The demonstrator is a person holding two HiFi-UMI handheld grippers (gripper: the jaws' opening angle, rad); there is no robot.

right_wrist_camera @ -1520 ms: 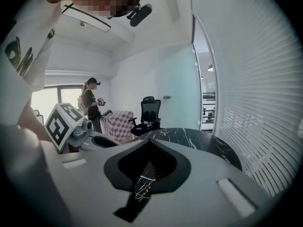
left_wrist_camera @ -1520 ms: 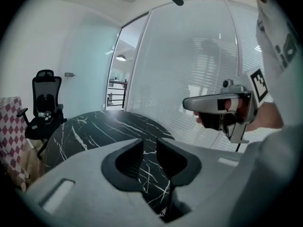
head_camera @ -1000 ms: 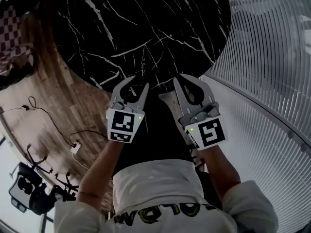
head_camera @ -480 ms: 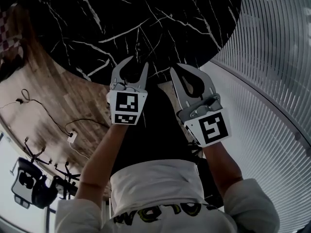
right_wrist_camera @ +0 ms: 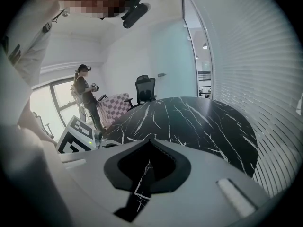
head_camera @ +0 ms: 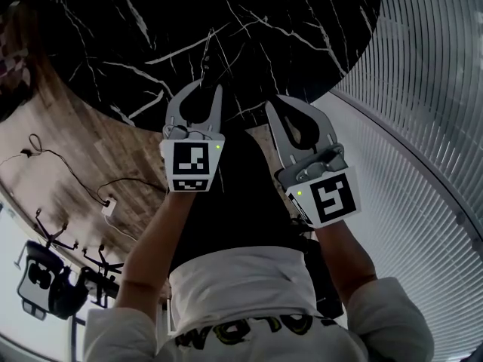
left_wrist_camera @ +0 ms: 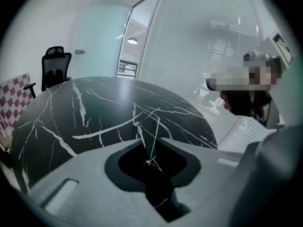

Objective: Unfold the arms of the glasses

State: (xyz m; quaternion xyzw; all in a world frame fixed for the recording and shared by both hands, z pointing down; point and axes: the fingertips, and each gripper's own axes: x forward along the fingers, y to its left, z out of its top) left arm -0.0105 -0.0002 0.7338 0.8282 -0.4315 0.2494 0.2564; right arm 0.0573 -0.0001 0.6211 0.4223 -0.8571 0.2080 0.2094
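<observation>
Glasses (left_wrist_camera: 138,124): we read a thin wire frame lying on the black marble table (head_camera: 287,21), just ahead of the left gripper (head_camera: 210,86). Against the white veins we cannot tell whether its arms are folded. The left gripper jaws are closing with a narrow gap left. A thin wire runs between them, and we see no pad pressing on it. We judge that this line-up serves to pin the frame. The right gripper (head_camera: 279,102) sits just beside, jaws together and empty, placed, in our judgement, to swing an arm out once the frame is held.
</observation>
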